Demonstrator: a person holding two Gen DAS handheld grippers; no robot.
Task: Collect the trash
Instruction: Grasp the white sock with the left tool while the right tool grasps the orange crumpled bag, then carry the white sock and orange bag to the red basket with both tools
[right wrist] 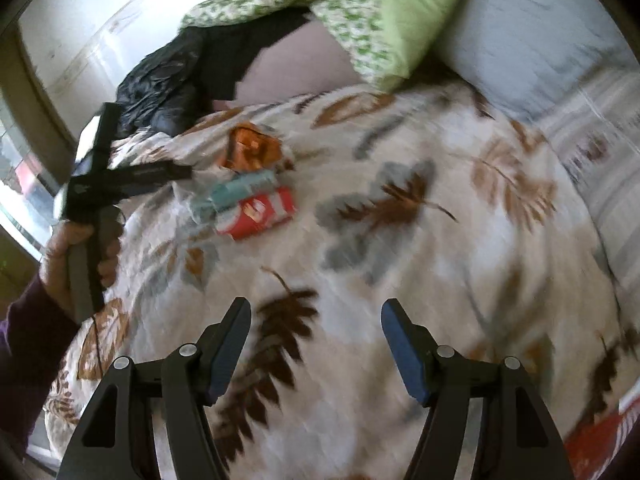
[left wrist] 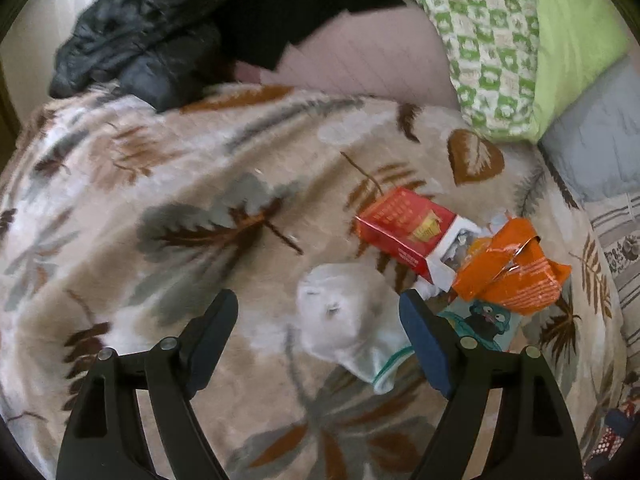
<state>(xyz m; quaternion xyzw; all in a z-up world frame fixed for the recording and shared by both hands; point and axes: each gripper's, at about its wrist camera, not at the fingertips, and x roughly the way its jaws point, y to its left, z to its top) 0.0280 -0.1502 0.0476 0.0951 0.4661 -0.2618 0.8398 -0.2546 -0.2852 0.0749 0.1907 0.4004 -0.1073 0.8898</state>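
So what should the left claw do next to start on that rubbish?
Probably shift the open, empty left gripper toward the red carton and orange wrapper beyond its fingertips; a white sock, likely not trash, lies between the jaws.

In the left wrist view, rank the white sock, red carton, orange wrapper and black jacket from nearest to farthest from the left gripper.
1. White sock, between the open left gripper fingers.
2. Red carton, just beyond, right.
3. Orange wrapper, farther right.
4. Black jacket, far top left.
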